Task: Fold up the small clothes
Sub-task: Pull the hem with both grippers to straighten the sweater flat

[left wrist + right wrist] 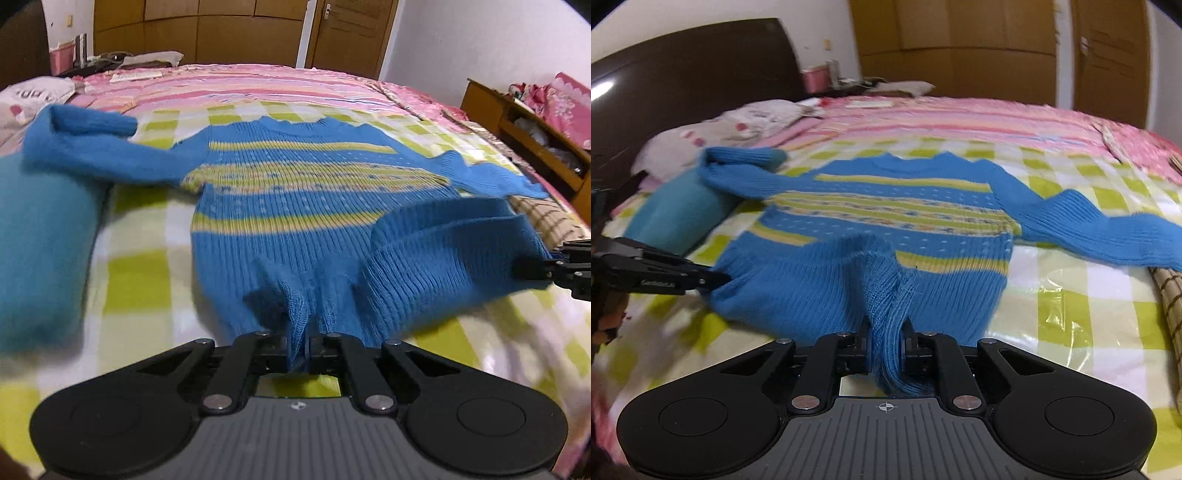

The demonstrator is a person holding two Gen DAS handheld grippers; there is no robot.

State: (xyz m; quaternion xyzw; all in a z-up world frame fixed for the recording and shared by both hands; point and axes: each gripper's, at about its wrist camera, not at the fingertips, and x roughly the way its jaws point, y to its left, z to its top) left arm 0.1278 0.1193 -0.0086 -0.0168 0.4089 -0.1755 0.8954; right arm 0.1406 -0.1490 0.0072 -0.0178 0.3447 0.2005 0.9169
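A bed's green-and-white checked cover (147,266) fills the foreground, with a pink striped quilt (258,85) beyond it toward twelve o'clock. A teal rolled cushion (676,210) lies at nine o'clock, a white printed pillow (738,122) behind it near the dark wooden headboard (683,62). Brown wooden wardrobe doors (240,33) line the far wall; a wooden side cabinet (524,125) stands at two o'clock.

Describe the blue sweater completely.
The sweater is small, blue, rib-knit, with yellow-green patterned bands across the chest. It lies flat, neck away, on the checked bedsheet, sleeves spread; one sleeve rests over a teal roll. Its hem is lifted: the left claw and right claw each pinch it.
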